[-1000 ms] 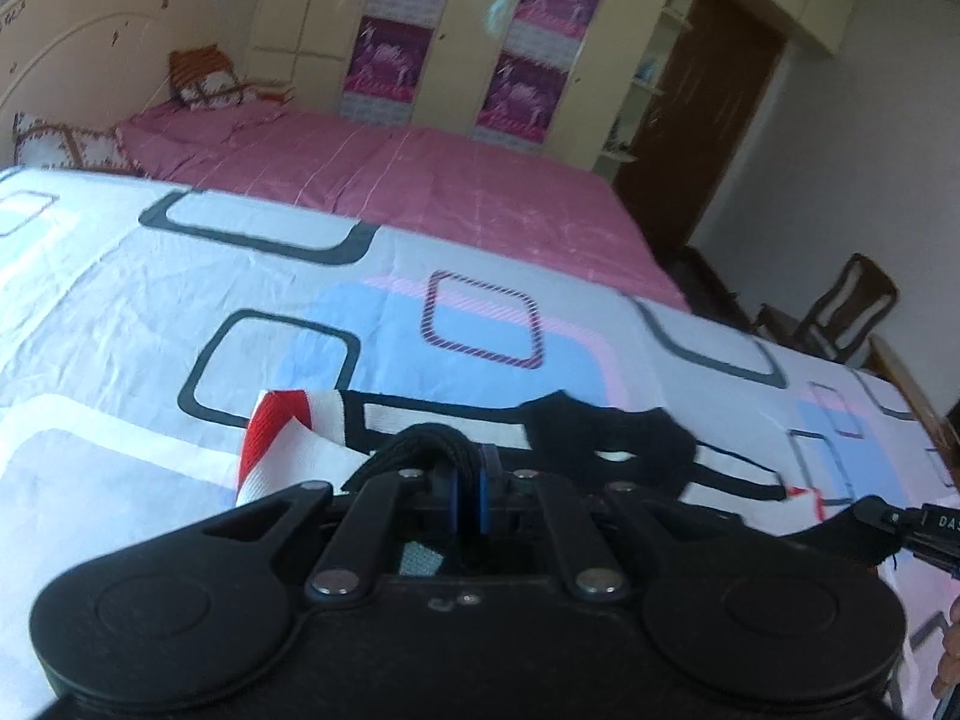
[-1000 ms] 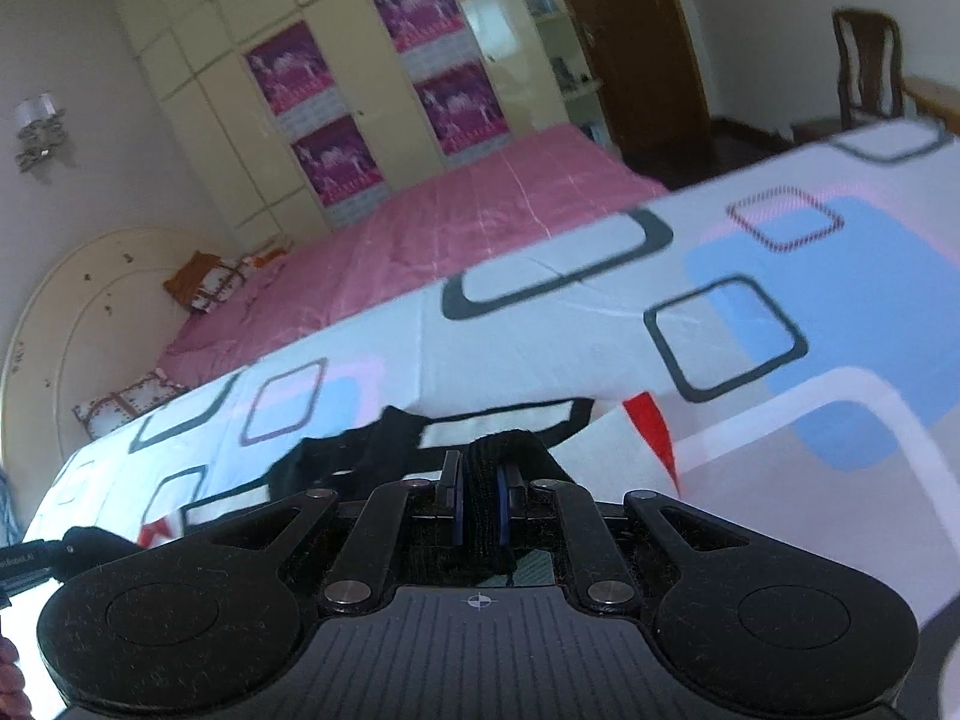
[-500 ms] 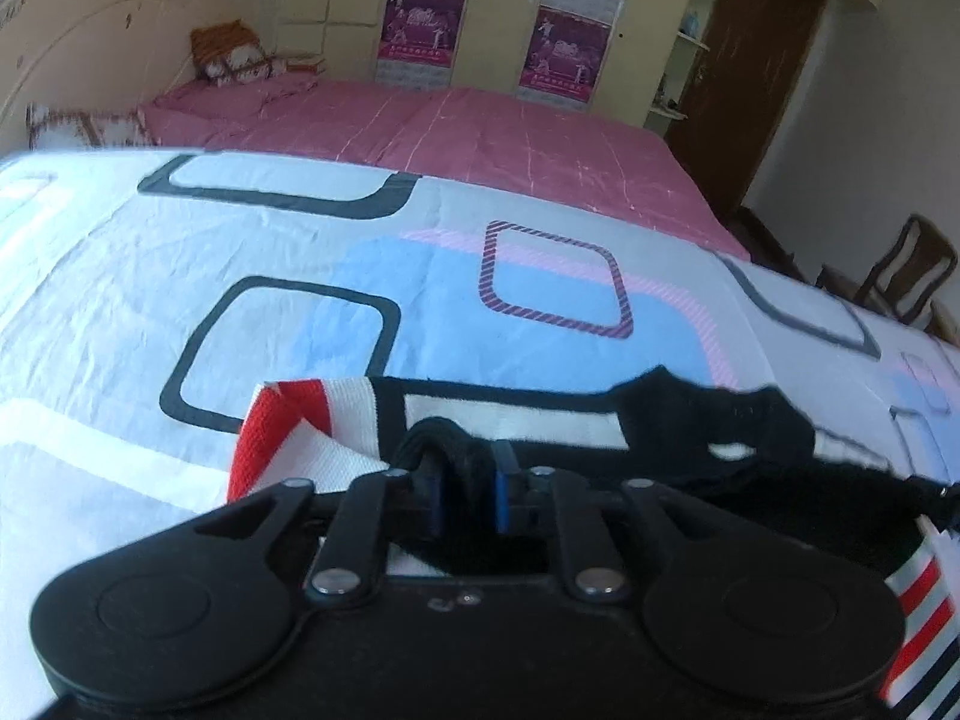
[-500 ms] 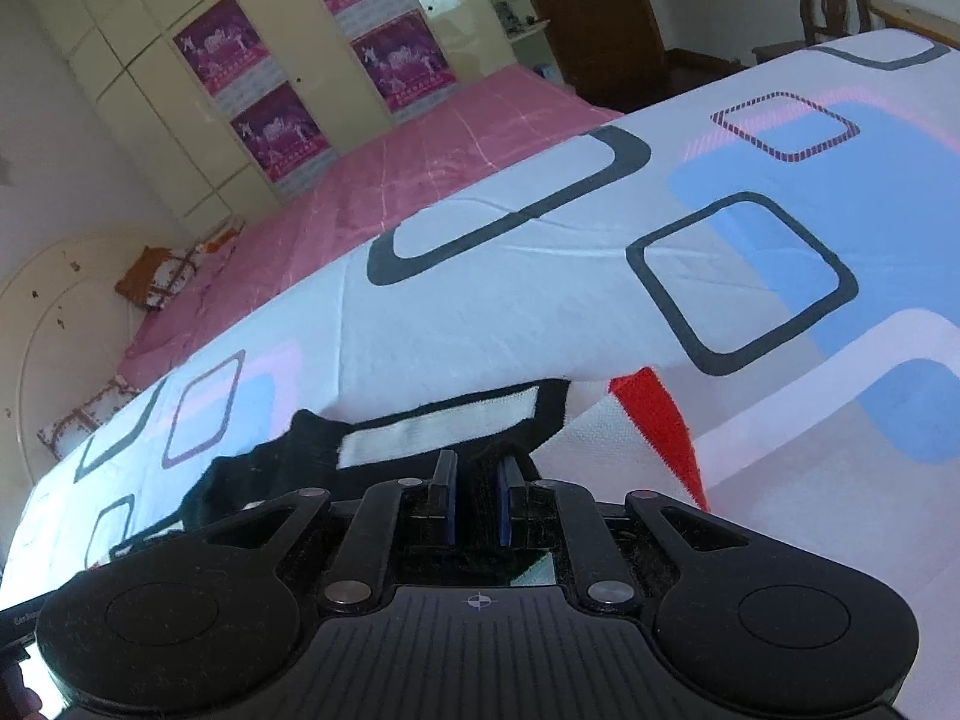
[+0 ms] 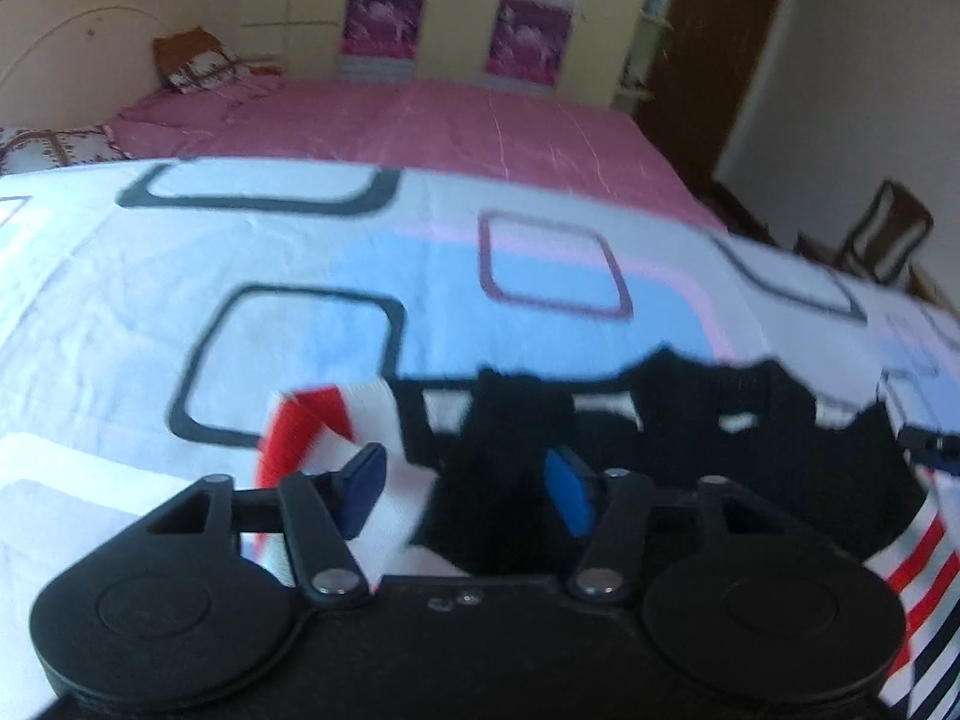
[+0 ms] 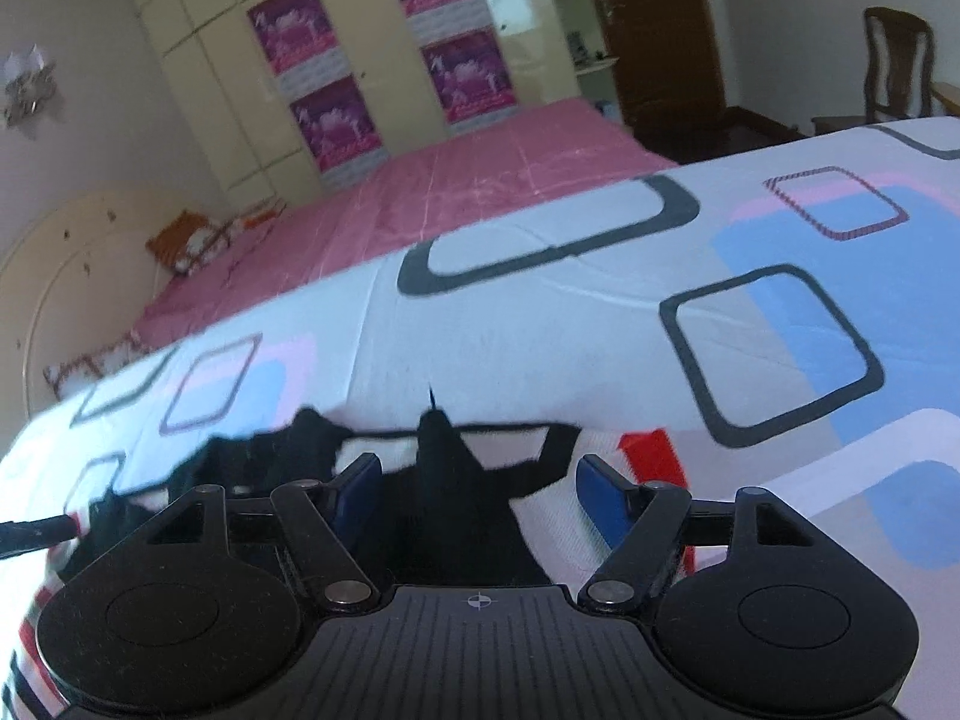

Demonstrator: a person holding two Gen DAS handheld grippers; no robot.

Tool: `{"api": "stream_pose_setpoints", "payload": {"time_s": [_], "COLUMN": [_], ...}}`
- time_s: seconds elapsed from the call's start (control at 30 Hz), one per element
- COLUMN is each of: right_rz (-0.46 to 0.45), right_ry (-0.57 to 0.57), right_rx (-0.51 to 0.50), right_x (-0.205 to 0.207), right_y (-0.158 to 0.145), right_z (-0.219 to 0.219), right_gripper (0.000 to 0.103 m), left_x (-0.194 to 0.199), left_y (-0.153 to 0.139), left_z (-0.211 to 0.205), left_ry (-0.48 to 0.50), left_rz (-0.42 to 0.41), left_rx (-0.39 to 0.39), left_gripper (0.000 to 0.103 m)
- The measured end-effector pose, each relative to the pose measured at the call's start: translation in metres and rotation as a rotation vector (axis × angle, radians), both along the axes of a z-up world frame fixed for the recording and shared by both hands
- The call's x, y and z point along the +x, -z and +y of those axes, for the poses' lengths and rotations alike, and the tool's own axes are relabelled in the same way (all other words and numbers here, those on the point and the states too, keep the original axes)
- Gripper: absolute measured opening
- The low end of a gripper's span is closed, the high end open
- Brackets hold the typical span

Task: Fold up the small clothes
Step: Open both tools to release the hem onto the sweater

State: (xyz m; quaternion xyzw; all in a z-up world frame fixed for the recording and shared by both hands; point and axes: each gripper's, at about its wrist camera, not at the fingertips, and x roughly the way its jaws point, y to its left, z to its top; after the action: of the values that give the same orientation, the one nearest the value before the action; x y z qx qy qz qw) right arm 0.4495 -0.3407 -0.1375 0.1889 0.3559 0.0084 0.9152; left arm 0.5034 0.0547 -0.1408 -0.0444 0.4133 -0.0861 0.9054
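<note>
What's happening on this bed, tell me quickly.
A person is folding a small black, white and red garment on the patterned bedsheet. The left gripper and right gripper are both opening, their pads clear of the black edge between them, which lies on the sheet.

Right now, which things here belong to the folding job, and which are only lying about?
For the job:
- garment, black, white and red
- left gripper, jaws opening
- right gripper, jaws opening
- patterned sheet under it

Lying about:
- pink bed
- chair
- cushion

Garment point(image 5: 690, 414) on sheet point(image 5: 180, 276)
</note>
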Motion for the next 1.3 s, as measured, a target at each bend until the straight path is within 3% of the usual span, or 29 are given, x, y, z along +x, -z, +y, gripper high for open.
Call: {"api": "stream_pose_setpoints", "payload": {"time_s": [0.07, 0.13, 0.2, 0.27, 0.3, 0.4, 0.63, 0.77, 0.87, 0.97, 1.03, 1.1, 1.13, 1.17, 1.23, 1.3], "right_rz": [0.025, 0.035, 0.043, 0.044, 0.052, 0.047, -0.079, 0.029, 0.029, 0.017, -0.012, -0.028, -0.032, -0.038, -0.058, -0.069], "right_ry": [-0.031, -0.046, -0.058, -0.077, -0.097, -0.12, -0.003, -0.008, 0.017, 0.035, 0.049, 0.045, 0.034, 0.025, 0.013, -0.015], "right_rx": [-0.01, -0.029, -0.049, -0.061, -0.053, -0.089, -0.095, -0.093, -0.077, -0.09, -0.104, -0.091, -0.089, -0.095, -0.112, -0.116], "right_x": [0.005, 0.007, 0.009, 0.009, 0.01, 0.009, 0.006, 0.016, 0.014, 0.01, 0.002, -0.004, -0.007, -0.01, -0.016, -0.022], "right_y": [0.006, 0.009, 0.011, 0.011, 0.011, 0.013, -0.005, 0.017, 0.021, 0.014, 0.007, 0.001, -0.002, -0.004, -0.008, -0.012], "right_z": [0.004, 0.005, 0.006, 0.009, 0.011, 0.017, 0.007, 0.006, 0.0, -0.001, 0.001, 0.002, 0.004, 0.007, 0.015, 0.024], "right_gripper": [0.049, 0.048, 0.043, 0.013, 0.005, 0.005, 0.004, 0.004, 0.005, 0.006, 0.006, 0.007, 0.012, 0.028, 0.049, 0.049], "left_x": [0.001, 0.001, -0.002, -0.006, -0.006, -0.011, -0.011, -0.002, -0.006, -0.005, -0.009, -0.015, -0.02, -0.026, -0.036, -0.048], "left_y": [0.007, 0.009, 0.007, 0.004, 0.004, 0.002, -0.011, 0.01, 0.014, 0.009, 0.005, 0.001, -0.002, -0.005, -0.013, -0.021], "left_z": [-0.003, -0.003, -0.004, -0.006, -0.008, -0.01, -0.007, -0.008, -0.009, -0.007, -0.004, -0.001, 0.0, 0.0, -0.001, -0.006], "left_ry": [-0.007, -0.017, -0.017, -0.01, -0.006, -0.011, -0.088, -0.1, -0.091, -0.102, -0.103, -0.11, -0.113, -0.111, -0.102, -0.08], "left_rz": [0.003, -0.005, -0.013, -0.031, -0.04, -0.074, -0.185, -0.107, -0.115, -0.103, -0.106, -0.109, -0.118, -0.13, -0.15, -0.165], "left_rx": [0.027, 0.041, 0.049, 0.061, 0.067, 0.073, 0.078, 0.113, 0.14, 0.139, 0.121, 0.125, 0.123, 0.121, 0.122, 0.114], "left_gripper": [0.044, 0.035, 0.017, 0.009, 0.008, 0.007, 0.007, 0.007, 0.01, 0.028, 0.032, 0.052, 0.056, 0.057, 0.057, 0.057]}}
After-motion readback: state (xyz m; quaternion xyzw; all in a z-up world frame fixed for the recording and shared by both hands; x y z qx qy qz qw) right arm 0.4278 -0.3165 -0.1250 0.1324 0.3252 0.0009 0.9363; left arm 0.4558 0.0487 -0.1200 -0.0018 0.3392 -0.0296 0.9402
